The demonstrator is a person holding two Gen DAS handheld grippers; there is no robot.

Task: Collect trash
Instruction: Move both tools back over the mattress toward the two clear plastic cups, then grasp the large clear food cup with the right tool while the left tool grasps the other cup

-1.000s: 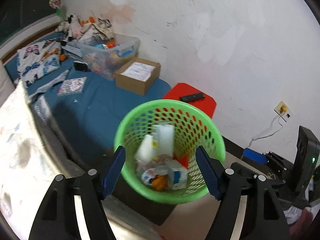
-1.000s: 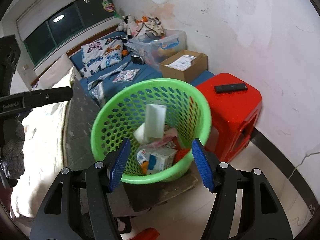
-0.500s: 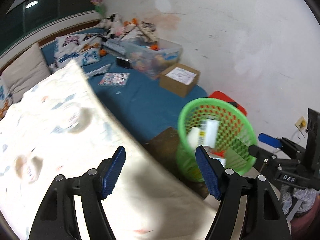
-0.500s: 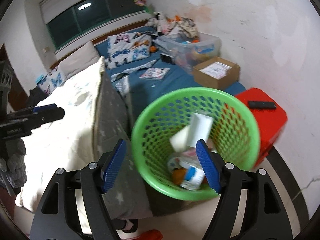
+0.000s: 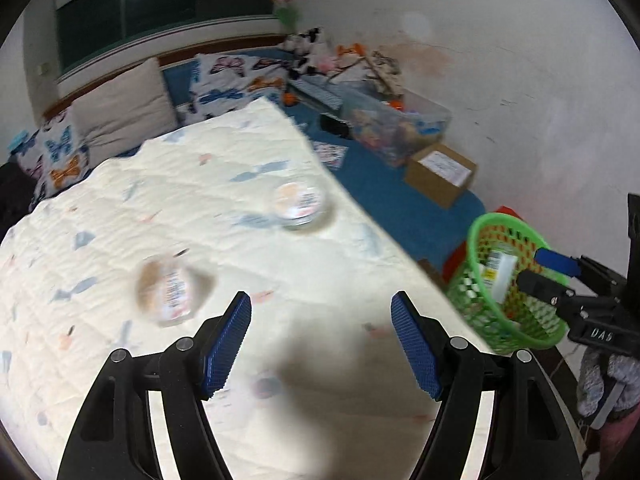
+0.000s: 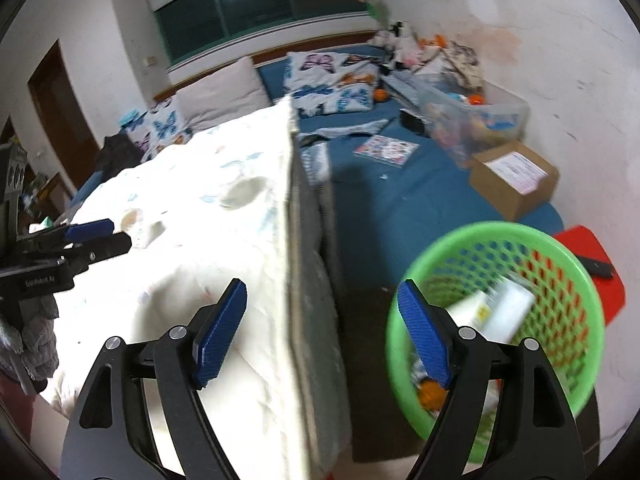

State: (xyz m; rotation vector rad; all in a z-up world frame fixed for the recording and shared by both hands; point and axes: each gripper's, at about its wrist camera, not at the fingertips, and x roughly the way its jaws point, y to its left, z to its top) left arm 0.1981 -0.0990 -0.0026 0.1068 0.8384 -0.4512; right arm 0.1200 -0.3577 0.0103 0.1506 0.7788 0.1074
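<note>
left gripper (image 5: 321, 340) spread and empty above the quilt (image 5: 200, 240) near two cups (image 5: 172, 294); right gripper (image 6: 322, 330) just opening, empty, beside the basket (image 6: 496, 232)

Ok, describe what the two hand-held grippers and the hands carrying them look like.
Both match. The left hand-held gripper and right hand-held gripper have matte black, cut-out arms with silver screw heads, ending in ribbed blue pads. The side views show white lettering on each black body. Each carrying hand wears a grey knitted glove. No cables show.
</note>
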